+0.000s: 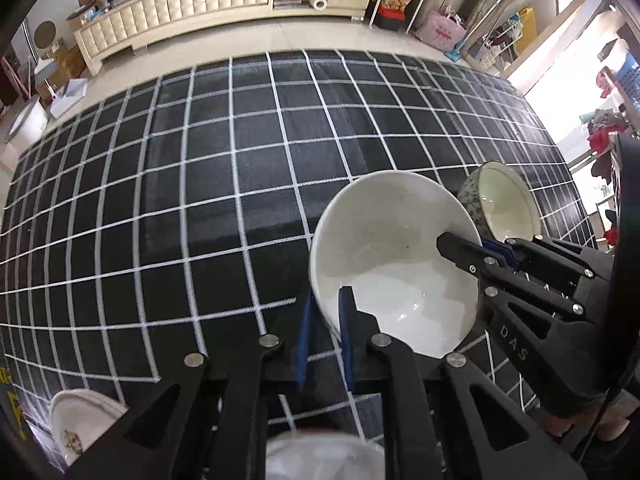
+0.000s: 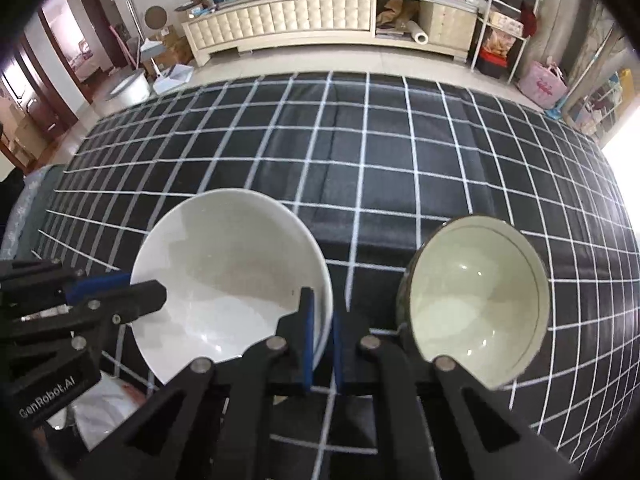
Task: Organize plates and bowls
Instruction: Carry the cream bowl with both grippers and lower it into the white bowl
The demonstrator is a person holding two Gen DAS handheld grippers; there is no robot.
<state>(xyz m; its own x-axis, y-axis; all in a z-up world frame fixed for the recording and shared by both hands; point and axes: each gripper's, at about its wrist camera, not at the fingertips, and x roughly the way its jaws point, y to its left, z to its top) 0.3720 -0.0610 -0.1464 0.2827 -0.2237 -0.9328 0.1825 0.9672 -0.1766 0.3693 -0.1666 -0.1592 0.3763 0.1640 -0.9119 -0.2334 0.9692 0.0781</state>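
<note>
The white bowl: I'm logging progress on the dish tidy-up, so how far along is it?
Nothing looks stacked yet. In hand: the white bowl is pinched at opposite rim edges by the left gripper and the right gripper, both shut on it. Left: the patterned bowl sits apart beside it, and a floral plate lies at the near table edge.

A black cloth with a white grid (image 2: 400,168) covers the whole surface, faint creases running across its middle. On it, lower centre of the right wrist view, sits a plain white bowl (image 2: 224,264), and just right of it a pale green bowl with a patterned outside (image 2: 480,300). In the left wrist view's lower left corner lies a floral-printed white plate (image 1: 80,424).
</note>
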